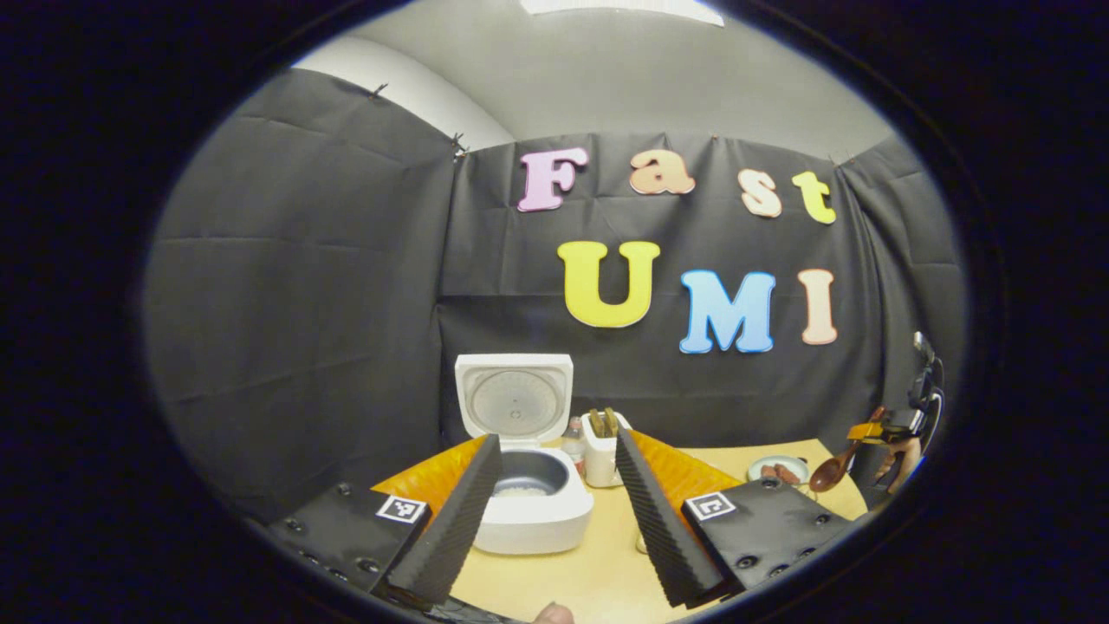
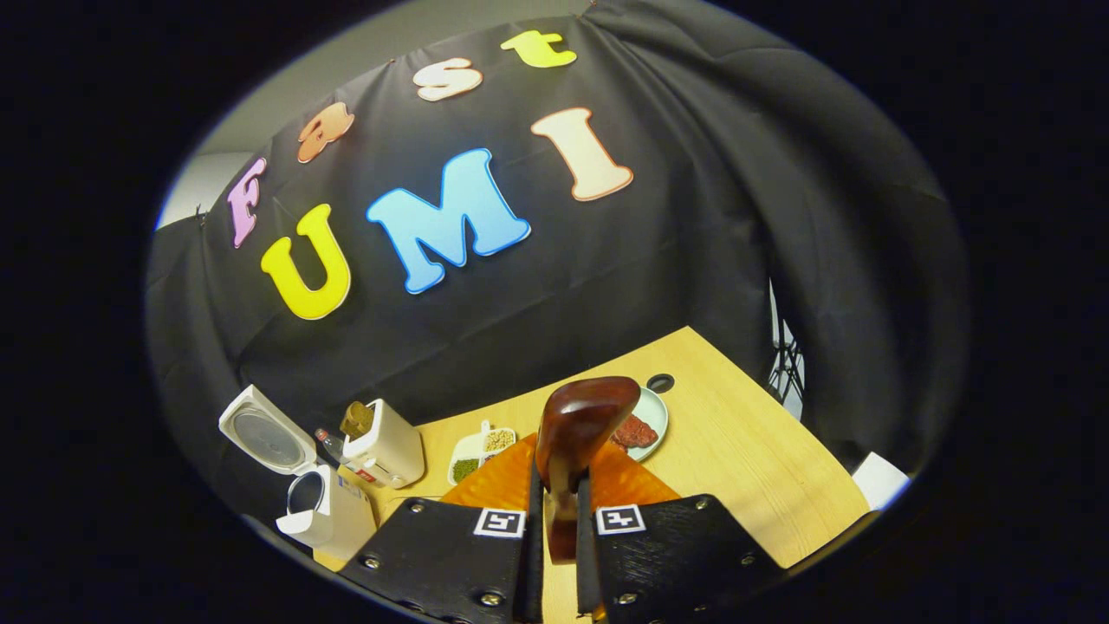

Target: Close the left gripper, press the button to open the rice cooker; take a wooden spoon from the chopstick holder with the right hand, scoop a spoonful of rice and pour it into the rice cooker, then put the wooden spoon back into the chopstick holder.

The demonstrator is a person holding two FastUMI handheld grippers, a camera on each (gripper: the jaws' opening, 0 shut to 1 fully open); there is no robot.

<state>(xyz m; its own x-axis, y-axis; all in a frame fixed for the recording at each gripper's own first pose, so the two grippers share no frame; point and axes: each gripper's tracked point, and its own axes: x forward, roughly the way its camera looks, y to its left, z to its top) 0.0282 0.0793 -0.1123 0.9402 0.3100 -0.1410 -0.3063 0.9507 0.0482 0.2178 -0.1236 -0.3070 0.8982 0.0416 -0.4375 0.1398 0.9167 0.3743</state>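
We see the rice cooker (image 1: 530, 485) with its lid up and rice in its pot beside the chopstick holder (image 1: 601, 451), while our left gripper (image 1: 554, 511) hangs spread before them and our right gripper (image 2: 559, 537) clamps the wooden spoon (image 2: 576, 433), tilted above the table (image 2: 745, 459).

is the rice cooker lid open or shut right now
Open. The rice cooker has its lid standing upright behind the body, and the inner pot is exposed.

One rice cooker (image 1: 528, 485), one chopstick holder (image 1: 601, 451), one wooden spoon (image 2: 576, 433) (in tongs), one plate (image 2: 651, 422).
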